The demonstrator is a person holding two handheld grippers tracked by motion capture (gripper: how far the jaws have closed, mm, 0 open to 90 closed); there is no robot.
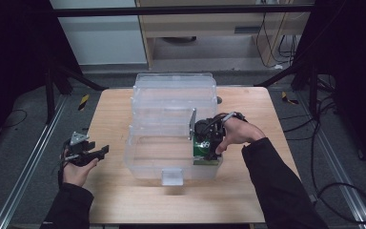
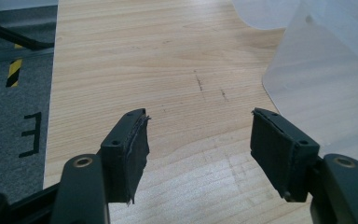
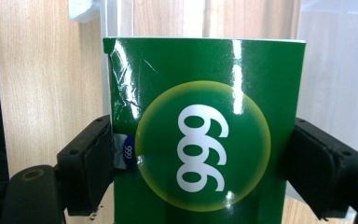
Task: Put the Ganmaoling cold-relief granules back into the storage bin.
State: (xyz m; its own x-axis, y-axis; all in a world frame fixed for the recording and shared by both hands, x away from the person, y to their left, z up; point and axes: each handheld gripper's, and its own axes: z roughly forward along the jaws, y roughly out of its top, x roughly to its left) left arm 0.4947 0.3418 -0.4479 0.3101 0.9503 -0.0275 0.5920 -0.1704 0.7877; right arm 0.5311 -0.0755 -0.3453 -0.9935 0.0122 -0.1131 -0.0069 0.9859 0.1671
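Note:
A green box (image 3: pixel 205 130) with a white "999" in a yellow-ringed circle sits between the pads of my right gripper (image 3: pixel 200 163), which is shut on its two sides. In the high view my right gripper (image 1: pixel 206 155) holds the green box (image 1: pixel 205 153) inside the pulled-out bottom drawer (image 1: pixel 143 162) of a clear plastic drawer unit (image 1: pixel 174 102). Far to the left, my left gripper (image 1: pixel 106 149) hovers by the table's left edge. Its jaws stand wide apart, and the left gripper (image 2: pixel 200 135) has only bare wood between them.
The wooden table (image 1: pixel 248 191) carries the drawer unit in its middle. The drawer's front handle (image 1: pixel 172 177) juts toward the near edge. A corner of the clear drawer (image 2: pixel 326 93) lies just right of my left gripper. Grey floor, rails and cables surround the table.

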